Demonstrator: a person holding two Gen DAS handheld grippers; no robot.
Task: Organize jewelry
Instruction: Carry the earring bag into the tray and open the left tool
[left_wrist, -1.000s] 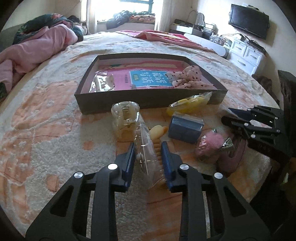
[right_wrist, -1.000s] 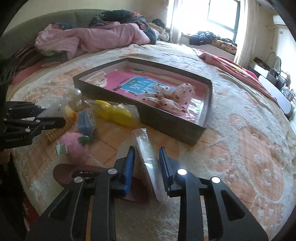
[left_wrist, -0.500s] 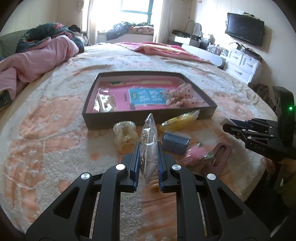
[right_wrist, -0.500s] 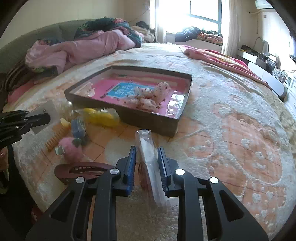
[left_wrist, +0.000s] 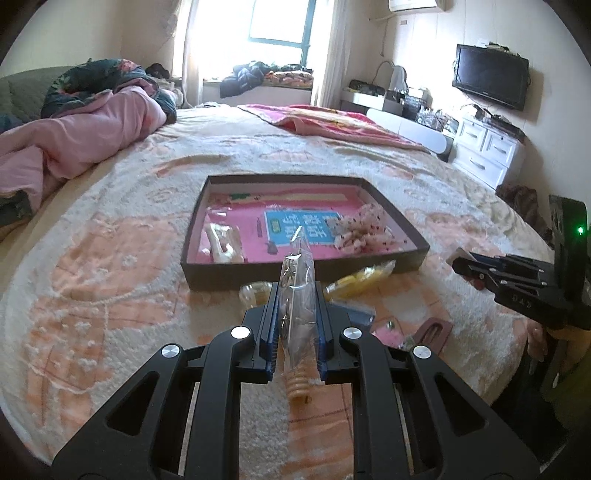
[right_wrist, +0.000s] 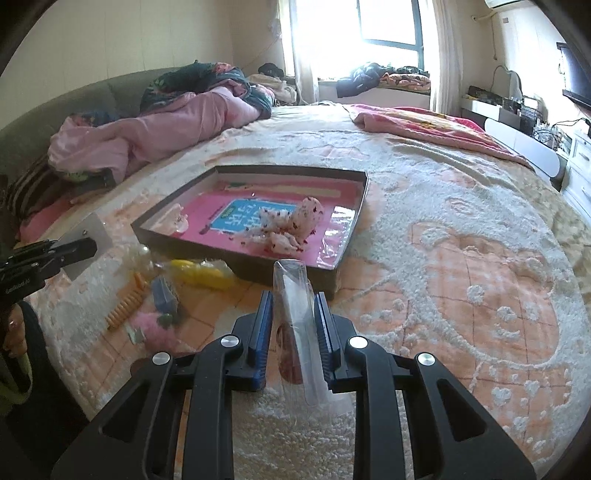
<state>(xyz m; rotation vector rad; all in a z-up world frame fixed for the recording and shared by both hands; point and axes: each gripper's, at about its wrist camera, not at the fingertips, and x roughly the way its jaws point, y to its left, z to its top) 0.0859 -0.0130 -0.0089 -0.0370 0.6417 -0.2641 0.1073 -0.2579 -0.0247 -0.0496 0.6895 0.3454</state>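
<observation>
While both grippers carry clear packets, the tray (left_wrist: 236, 275) ahead holds only a spotted bow (left_wrist: 365, 230) and one bagged piece (left_wrist: 223, 243).

Left gripper (left_wrist: 295, 317) is clamped on a clear jewelry bag (left_wrist: 297, 284). Right gripper (right_wrist: 293, 321) pinches a clear sleeve (right_wrist: 295, 295).

Still loose below and ahead of the fingers: yellow item (right_wrist: 201, 275), comb (right_wrist: 125, 308), blue box (right_wrist: 164, 295), pink fluffy clip (right_wrist: 153, 325).

Only the right wrist view shows the comb in full; the left view mostly hides it.

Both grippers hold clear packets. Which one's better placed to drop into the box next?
Left, probably. The left gripper grips its clear packet lined up with the box's near wall. The right gripper holds its own packet off the box's corner, so it needs more sideways travel.
</observation>
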